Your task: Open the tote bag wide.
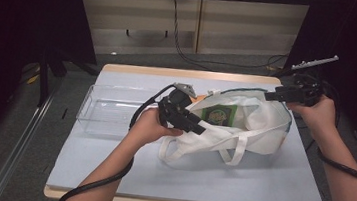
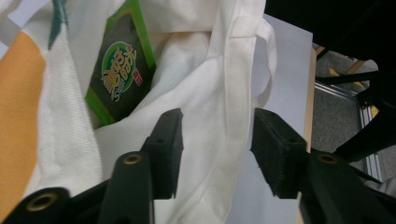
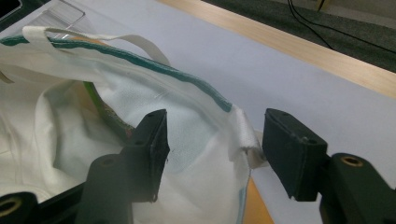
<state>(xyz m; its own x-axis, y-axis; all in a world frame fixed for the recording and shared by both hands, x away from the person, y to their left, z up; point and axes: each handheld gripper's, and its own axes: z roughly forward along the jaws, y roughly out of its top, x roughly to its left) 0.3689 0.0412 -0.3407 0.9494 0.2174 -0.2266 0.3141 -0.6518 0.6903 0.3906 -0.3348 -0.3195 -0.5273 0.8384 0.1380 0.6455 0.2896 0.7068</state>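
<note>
A white cloth tote bag [image 1: 259, 124] with a teal-trimmed rim lies open on the table, and a green snack packet [image 1: 219, 114] sits inside it. My left gripper [image 1: 202, 128] is at the bag's near rim. In the left gripper view its jaws [image 2: 217, 130] stand apart with the white hem [image 2: 224, 116] running loose between them and the packet [image 2: 122, 70] beyond. At the bag's far right corner is my right gripper [image 1: 270, 96]. The right gripper view has its jaws [image 3: 215, 135] apart around the rim [image 3: 219, 105], and the cloth is not pinched.
An empty clear plastic bin [image 1: 105, 110] stands left of the bag, close to my left hand. The bag's handles [image 1: 233, 154] trail toward the front of the pale blue table [image 1: 183, 176]. An orange patch [image 2: 18, 116] shows on the bag's side.
</note>
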